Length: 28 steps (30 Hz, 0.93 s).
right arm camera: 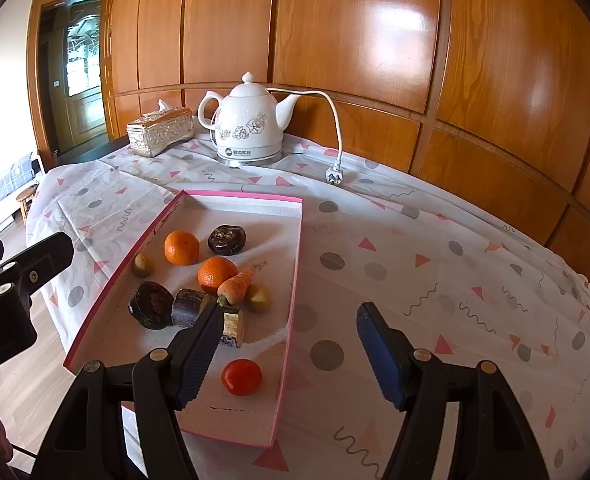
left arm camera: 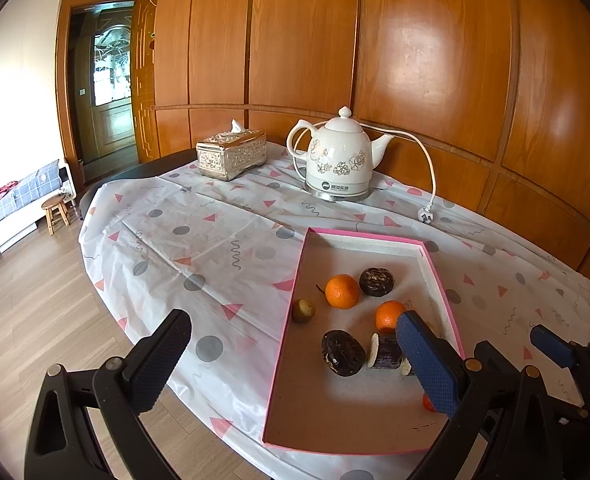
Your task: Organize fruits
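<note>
A pink-rimmed tray lies on the patterned tablecloth. In it are two oranges, a carrot, two dark round fruits, sugarcane pieces, small green fruits and a tomato. My right gripper hangs open above the tray's near right wall, holding nothing. My left gripper is open too, over the tray's near left edge. In the left wrist view, its right finger hides part of the sugarcane and most of the tomato.
A white floral kettle with its cord and plug stands at the back, next to a silver tissue box. A wooden panel wall rises behind. The table edge drops to wood floor on the left, where a small stool stands.
</note>
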{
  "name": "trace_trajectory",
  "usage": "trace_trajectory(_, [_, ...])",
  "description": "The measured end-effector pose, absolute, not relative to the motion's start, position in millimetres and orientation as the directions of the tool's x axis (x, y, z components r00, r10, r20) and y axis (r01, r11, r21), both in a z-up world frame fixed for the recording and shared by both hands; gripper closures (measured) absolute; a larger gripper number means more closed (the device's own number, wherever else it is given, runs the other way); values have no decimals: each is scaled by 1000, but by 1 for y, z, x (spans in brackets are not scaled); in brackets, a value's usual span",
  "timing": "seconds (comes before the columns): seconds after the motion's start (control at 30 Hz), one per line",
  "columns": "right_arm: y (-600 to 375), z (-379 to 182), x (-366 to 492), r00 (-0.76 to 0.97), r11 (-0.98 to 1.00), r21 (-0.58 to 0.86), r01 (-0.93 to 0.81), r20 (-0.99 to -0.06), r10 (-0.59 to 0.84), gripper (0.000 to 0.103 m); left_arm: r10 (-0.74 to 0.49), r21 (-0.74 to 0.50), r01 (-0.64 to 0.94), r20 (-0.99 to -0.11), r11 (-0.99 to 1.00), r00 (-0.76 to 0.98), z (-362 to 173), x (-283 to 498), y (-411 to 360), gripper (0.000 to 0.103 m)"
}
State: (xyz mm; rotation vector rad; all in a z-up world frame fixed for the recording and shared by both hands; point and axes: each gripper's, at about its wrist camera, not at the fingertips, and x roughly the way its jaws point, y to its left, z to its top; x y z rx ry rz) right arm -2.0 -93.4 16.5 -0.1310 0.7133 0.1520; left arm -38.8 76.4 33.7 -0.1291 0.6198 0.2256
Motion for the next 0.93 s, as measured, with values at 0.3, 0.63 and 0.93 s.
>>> trace_trajectory(0.3, [-93, 15, -2, 744, 980, -71, -185, -661, 93, 33, 173, -52, -251, -590, 967, 789, 34, -39, 77, 0])
trace_trajectory(0.63, [-92, 15, -2, 742, 980, -70, -184, -664, 92, 33, 168, -53, -246, -590, 968, 790, 34, -39, 77, 0])
trace_trajectory(0.93, [-96, 12, -3, 741, 981, -66, -180, -666, 91, 33, 155, -57, -231, -584, 971, 797, 33, -39, 75, 0])
